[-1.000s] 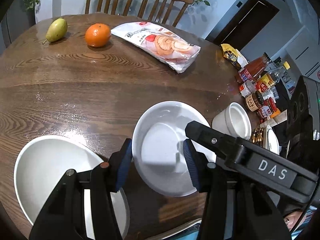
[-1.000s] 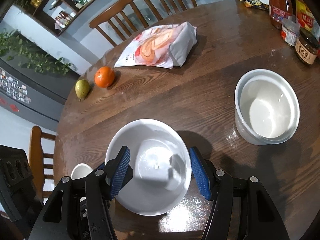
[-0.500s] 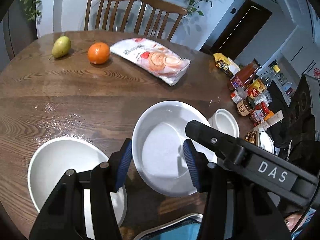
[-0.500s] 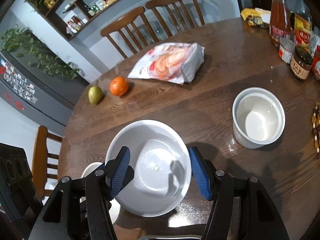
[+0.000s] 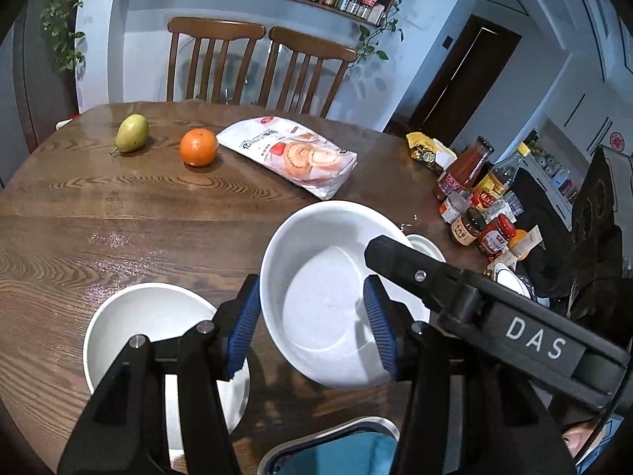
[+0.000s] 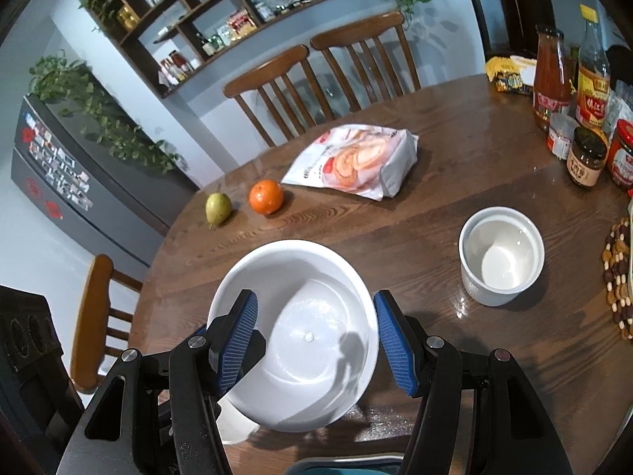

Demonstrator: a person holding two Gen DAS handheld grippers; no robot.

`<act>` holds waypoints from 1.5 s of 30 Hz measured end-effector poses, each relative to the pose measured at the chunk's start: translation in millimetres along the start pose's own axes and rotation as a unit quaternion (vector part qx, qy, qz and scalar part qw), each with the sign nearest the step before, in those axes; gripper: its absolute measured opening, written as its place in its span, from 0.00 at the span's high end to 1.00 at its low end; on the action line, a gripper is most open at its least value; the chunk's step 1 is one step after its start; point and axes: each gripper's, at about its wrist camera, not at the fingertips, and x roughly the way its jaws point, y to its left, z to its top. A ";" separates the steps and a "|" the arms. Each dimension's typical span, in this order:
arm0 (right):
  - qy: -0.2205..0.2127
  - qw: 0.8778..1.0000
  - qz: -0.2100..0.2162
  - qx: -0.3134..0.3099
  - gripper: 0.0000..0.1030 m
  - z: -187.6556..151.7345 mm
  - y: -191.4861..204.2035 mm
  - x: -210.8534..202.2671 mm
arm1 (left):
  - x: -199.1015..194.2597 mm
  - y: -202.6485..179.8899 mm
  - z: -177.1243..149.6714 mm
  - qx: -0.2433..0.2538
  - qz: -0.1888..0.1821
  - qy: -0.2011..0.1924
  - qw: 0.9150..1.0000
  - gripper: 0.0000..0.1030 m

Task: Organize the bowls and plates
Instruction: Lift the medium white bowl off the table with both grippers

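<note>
A white bowl (image 5: pixel 328 289) hangs tilted above the round wooden table (image 5: pixel 118 213). My left gripper (image 5: pixel 312 316) is shut on it, its blue pads at the bowl's near-left part. From the right, the black body of my right gripper (image 5: pixel 494 308) reaches over the rim. In the right wrist view the same bowl (image 6: pixel 300 316) sits in my right gripper (image 6: pixel 316 340), which is shut on it. A second white bowl (image 5: pixel 154 316) rests on the table at lower left, partly hidden by my left gripper. A small white cup-shaped bowl (image 6: pixel 502 257) stands to the right.
A pear (image 5: pixel 132 138), an orange (image 5: pixel 199 147) and a snack bag (image 5: pixel 292 154) lie at the far side. Bottles and jars (image 5: pixel 474 198) crowd the right edge, near a beaded mat (image 6: pixel 617 273). Two chairs (image 5: pixel 261 63) stand behind the table. A teal, metal-rimmed object (image 5: pixel 336 447) sits at the near edge.
Both grippers have risen with the white bowl held between them. The table and the things on it look farther away, and the wall shelves have come into view.
</note>
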 end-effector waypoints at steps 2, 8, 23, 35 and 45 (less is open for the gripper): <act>-0.007 1.000 0.000 -0.005 0.38 -0.1 0.9 -4.0 | -3.3 0.1 -0.2 0.000 -0.002 -0.002 1.000 0.51; -0.015 1.000 0.005 -0.010 0.38 -1.7 5.5 -11.0 | -12.6 -2.2 -3.1 0.005 0.003 -0.013 1.000 0.51; -0.034 0.999 0.010 -0.020 0.38 -5.0 13.7 -23.4 | -27.9 -5.1 -6.0 0.011 0.002 -0.025 1.000 0.49; -0.044 0.999 0.004 -0.025 0.38 -6.2 17.7 -27.8 | -32.1 -8.8 -9.3 0.015 -0.001 -0.029 0.999 0.46; -0.043 0.999 0.007 -0.027 0.38 -8.0 21.8 -28.3 | -34.8 -8.0 -10.8 0.015 0.005 -0.033 0.999 0.46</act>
